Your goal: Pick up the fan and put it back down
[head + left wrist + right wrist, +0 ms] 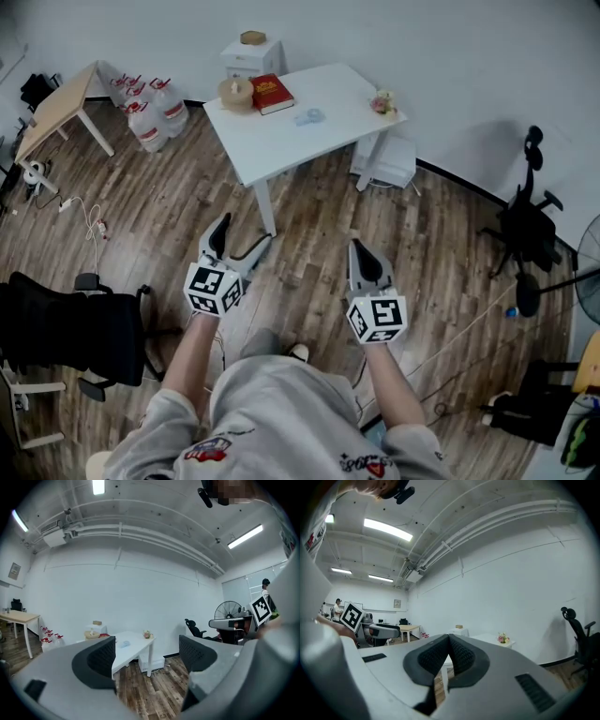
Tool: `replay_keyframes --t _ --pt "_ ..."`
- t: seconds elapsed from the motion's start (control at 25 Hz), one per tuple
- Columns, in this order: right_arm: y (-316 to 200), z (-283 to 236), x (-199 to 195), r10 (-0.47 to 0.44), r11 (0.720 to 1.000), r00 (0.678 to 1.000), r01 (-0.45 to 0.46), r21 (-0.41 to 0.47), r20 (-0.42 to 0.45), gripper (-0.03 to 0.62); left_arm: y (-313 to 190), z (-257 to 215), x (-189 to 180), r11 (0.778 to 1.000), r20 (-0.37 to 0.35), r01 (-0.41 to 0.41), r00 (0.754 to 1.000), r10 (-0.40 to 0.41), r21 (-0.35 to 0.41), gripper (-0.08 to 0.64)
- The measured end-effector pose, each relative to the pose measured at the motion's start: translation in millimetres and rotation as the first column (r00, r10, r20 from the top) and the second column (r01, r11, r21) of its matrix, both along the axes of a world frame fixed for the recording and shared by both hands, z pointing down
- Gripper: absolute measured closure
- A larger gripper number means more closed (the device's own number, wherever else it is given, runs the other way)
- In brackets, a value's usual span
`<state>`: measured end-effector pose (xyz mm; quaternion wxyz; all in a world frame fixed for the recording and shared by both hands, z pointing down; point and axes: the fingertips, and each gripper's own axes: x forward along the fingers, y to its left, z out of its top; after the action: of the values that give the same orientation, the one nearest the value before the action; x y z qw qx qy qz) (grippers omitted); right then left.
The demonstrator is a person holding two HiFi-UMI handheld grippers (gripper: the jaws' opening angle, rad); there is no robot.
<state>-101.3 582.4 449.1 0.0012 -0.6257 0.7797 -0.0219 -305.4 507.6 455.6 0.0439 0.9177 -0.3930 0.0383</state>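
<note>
**Fan not yet in hand, both grippers empty**

The person is holding both grippers out level over the wooden floor, and neither one is touching anything. The left gripper (244,232) (147,653) is standing with its jaws spread wide, with only floor and the white table (281,131) showing between the pads. The right gripper (358,251) (449,644) is keeping its jaws pressed together on nothing.

The fan (591,255) (229,610) is standing on the floor well apart from both grippers, far out to the right of the right gripper, with a black office chair (525,225) sitting between them. Judging from this, the lift is not under way: the whole job seems to be waiting, meaning the approach, the grip, the raising and the setting down.

The fan is showing as a tall pedestal type with a round, dark wire cage; in the head view only the cage's edge is peeking in at the frame's border. It is looking upright, and its base is not showing clearly.
</note>
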Motion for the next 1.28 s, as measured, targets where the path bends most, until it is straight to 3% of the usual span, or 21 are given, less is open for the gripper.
replay_keyframes --t 0.24,0.52,0.96,1.28 --pt "-17.3 5.6 16.0 -0.019 1.0 1.0 0.018 0.006 0.019 0.594 -16.2 6.2 22.8 1.0 0.025 -0.009 1.0 0.009 -0.009 0.155" --pt "-66.6 16.8 42.0 -0.016 1.0 0.999 0.016 -0.015 0.028 0.595 -77.7 18.3 62.1 0.998 0.027 -0.056 0.998 0.056 -0.018 0.155" --pt "-235.0 15.7 84.0 0.018 0.999 0.996 -0.021 -0.034 -0.082 0.592 -274.6 41.0 119.2 0.992 0.006 -0.115 0.993 0.116 -0.054 0.155" --pt "-364.4 13.7 102.0 0.042 0.998 0.997 -0.045 -0.047 -0.062 0.592 -414.0 39.2 142.4 0.987 0.024 -0.153 0.988 0.155 -0.047 0.155"
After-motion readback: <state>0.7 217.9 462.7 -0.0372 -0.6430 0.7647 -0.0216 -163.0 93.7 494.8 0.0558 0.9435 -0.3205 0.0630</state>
